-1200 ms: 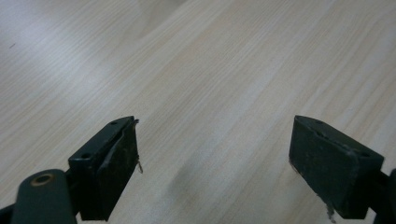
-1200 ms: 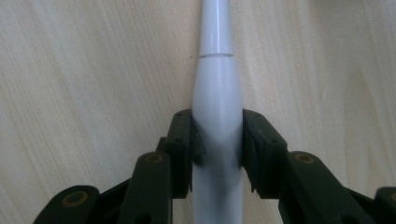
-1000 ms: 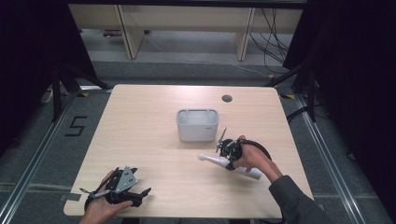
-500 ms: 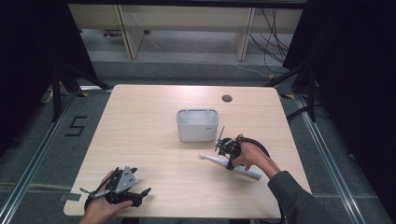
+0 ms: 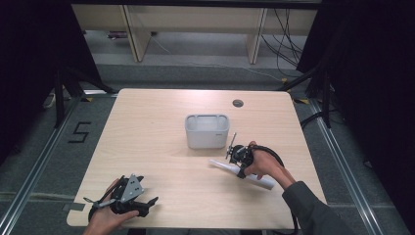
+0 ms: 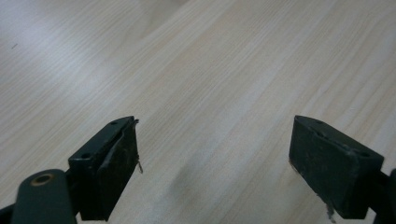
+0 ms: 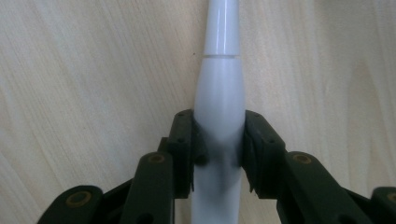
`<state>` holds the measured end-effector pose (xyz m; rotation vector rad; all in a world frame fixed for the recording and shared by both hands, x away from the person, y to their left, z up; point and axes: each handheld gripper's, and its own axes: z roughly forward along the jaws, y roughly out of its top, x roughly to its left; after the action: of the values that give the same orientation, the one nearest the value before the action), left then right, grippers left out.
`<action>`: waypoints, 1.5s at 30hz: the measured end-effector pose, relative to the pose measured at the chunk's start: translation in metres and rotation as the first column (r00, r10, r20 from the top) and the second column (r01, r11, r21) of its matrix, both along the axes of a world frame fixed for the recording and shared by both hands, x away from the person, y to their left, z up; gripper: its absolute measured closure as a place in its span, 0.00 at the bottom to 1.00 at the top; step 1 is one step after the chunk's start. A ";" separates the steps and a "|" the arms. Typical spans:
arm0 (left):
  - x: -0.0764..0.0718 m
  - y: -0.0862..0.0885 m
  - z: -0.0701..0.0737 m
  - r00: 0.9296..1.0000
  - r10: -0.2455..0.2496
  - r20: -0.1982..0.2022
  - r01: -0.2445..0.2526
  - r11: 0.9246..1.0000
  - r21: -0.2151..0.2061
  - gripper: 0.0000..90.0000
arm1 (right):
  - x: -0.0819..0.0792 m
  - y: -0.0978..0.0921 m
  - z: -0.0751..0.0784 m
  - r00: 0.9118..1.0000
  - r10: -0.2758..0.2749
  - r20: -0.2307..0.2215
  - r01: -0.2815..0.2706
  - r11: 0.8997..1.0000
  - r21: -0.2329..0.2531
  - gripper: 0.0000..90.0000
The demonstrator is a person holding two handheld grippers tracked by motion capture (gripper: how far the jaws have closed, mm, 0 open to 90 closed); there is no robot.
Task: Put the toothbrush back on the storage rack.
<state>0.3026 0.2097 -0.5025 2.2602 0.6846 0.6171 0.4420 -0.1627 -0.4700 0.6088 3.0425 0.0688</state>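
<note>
Fingers (image 7: 187, 140) of right gripper (image 7: 219, 140) clamp a smooth white plastic tube (image 7: 219, 93), tapered at a stepped neck, lying on the pale wood-grain table (image 5: 156, 127) just in front of the grey rectangular bin (image 5: 207, 131). Left gripper (image 6: 215, 158): flat black pads wide apart over bare wood near the table's front left corner.

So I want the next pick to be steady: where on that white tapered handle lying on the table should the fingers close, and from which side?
Grip the white handle at its thickest bulge, coming from above with one finger on each long side. It lies flat on the table and narrows toward its tip, so the wide middle likely gives the firmest seat. The right gripper already closes there.
</note>
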 end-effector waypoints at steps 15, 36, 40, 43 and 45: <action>0.000 -0.001 -0.001 1.000 0.008 0.005 -0.008 1.000 -0.002 0.17 | -0.023 -0.034 0.060 0.971 -0.122 0.206 0.040 0.931 0.364 0.75; 0.001 0.000 -0.001 1.000 0.004 -0.002 -0.004 1.000 -0.001 0.17 | -0.018 -0.059 0.089 0.893 -0.333 0.302 0.049 0.740 0.671 0.75; 0.001 0.001 0.000 1.000 0.010 0.008 -0.010 1.000 0.009 0.17 | -0.016 -0.058 0.090 0.885 -0.336 0.323 0.029 0.731 0.681 0.75; 0.001 0.000 0.000 1.000 0.001 -0.002 -0.001 1.000 0.000 0.17 | -0.016 -0.057 0.091 0.886 -0.349 0.305 0.044 0.719 0.694 0.75; 0.001 0.000 -0.001 1.000 0.002 -0.002 -0.002 1.000 0.002 0.17 | -0.015 -0.057 0.092 0.873 -0.348 0.340 0.013 0.715 0.699 0.75</action>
<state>0.3031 0.2099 -0.5030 2.2620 0.6874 0.6169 0.4268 -0.2199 -0.3779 0.7837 2.4008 1.1906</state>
